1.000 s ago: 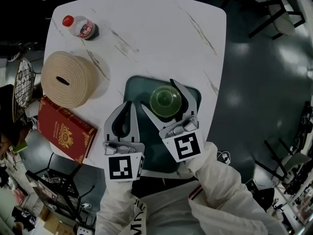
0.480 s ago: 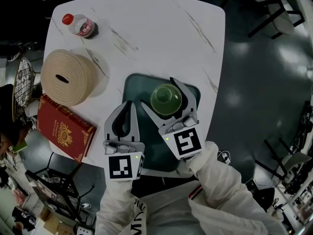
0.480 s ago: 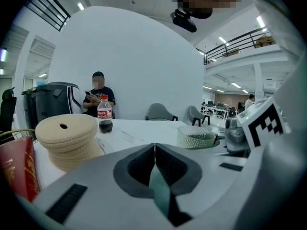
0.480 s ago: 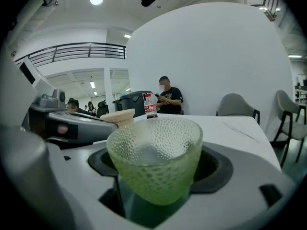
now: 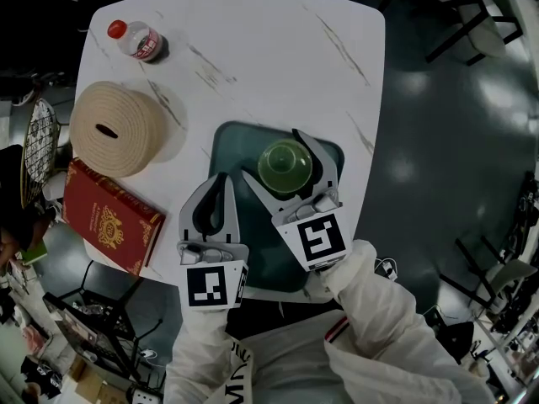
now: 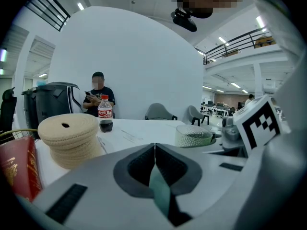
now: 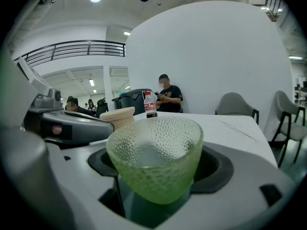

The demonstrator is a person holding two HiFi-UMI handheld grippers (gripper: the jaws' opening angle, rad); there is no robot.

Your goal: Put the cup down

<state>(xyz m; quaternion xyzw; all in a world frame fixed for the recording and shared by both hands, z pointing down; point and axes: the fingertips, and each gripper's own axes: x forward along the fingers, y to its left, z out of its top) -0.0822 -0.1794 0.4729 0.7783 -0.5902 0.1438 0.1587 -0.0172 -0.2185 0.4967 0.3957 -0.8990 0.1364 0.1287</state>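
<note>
A green dimpled glass cup sits between the jaws of my right gripper, which is shut on its sides. It is over the dark teal tray at the table's near edge, and I cannot tell if its base touches. In the right gripper view the cup fills the gap of the right gripper, with teal just beneath it. My left gripper is shut and empty at the tray's left edge. In the left gripper view the left gripper has its jaws pressed together, and the cup shows to the right.
On the white marble table a round woven stack lies at the left, with a red book in front of it. A cola bottle stands at the far left corner. A person sits beyond the table.
The right gripper with the cup has edged slightly forward over the tray. The left gripper has stayed where it was.
</note>
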